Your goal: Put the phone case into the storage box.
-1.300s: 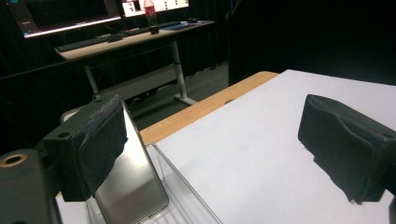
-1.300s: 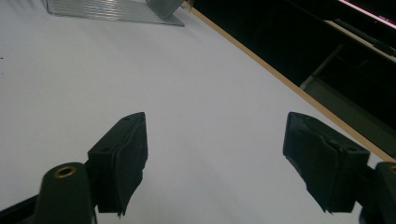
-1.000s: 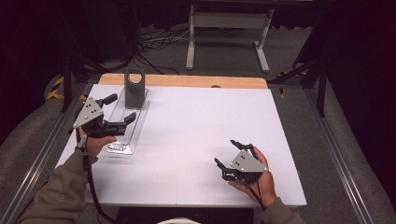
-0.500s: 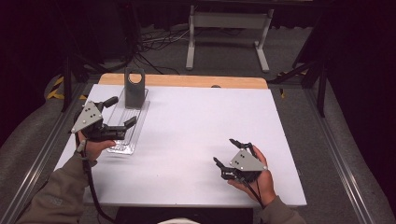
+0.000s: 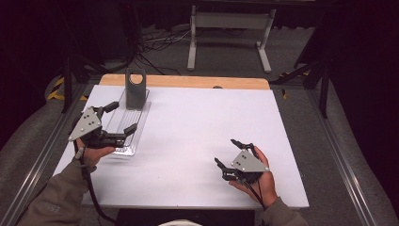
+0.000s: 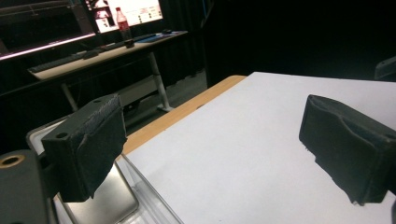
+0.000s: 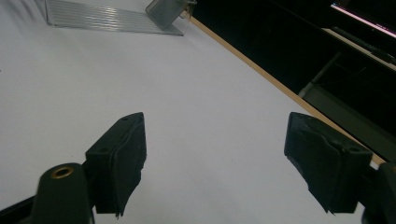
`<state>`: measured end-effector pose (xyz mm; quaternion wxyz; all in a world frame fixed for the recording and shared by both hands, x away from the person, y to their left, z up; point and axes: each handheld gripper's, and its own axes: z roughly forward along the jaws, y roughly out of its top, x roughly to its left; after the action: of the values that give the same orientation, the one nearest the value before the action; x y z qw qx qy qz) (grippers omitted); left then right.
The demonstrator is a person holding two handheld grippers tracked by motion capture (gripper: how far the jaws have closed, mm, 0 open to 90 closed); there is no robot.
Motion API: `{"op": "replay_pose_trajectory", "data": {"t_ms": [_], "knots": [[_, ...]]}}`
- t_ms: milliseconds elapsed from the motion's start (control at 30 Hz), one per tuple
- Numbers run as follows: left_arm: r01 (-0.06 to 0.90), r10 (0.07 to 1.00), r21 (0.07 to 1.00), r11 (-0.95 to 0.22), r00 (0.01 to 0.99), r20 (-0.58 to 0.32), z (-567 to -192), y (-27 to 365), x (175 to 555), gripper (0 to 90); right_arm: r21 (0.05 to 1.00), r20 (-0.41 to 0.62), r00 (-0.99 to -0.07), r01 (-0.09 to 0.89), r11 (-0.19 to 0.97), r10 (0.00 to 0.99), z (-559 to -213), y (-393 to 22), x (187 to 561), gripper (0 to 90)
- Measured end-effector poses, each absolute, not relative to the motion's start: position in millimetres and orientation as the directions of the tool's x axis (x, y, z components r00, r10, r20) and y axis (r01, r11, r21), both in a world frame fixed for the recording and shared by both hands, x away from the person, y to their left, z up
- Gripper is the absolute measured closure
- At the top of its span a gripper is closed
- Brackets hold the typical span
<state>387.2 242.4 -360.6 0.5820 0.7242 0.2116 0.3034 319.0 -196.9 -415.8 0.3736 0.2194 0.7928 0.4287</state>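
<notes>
Black tongs (image 5: 117, 117) with grey triangular plates, black cables, khaki sleeves (image 5: 51, 200)

Wide free table, one cluster far left
Clear tray (image 5: 123, 123) and upright grey stand (image 5: 135, 89) block the far-left; middle and right lie bare.

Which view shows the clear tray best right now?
The high view: the clear tray lies whole at the table's left, left gripper over it. The left gripper view catches a near corner; the right gripper view shows it far off, cut by the top edge.
</notes>
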Motion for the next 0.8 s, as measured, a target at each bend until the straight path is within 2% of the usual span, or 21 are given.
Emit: {"op": "replay_pose_trajectory", "data": {"t_ms": [467, 800], "knots": [[-0.056, 0.619, 0.961, -0.27, 0.754, 0.218, -363.8, 237.8, 374.4, 3.4, 0.847, -0.406, -0.632, 0.012, 0.532, 0.66, -413.5, -193.2, 315.2, 21.8], [-0.061, 0.623, 0.955, -0.29, 0.745, 0.237, -367.9, 236.7, 366.6, 2.7, 0.85, -0.405, -0.637, 0.002, 0.526, 0.656, -411.8, -191.1, 312.3, 21.5]]}}
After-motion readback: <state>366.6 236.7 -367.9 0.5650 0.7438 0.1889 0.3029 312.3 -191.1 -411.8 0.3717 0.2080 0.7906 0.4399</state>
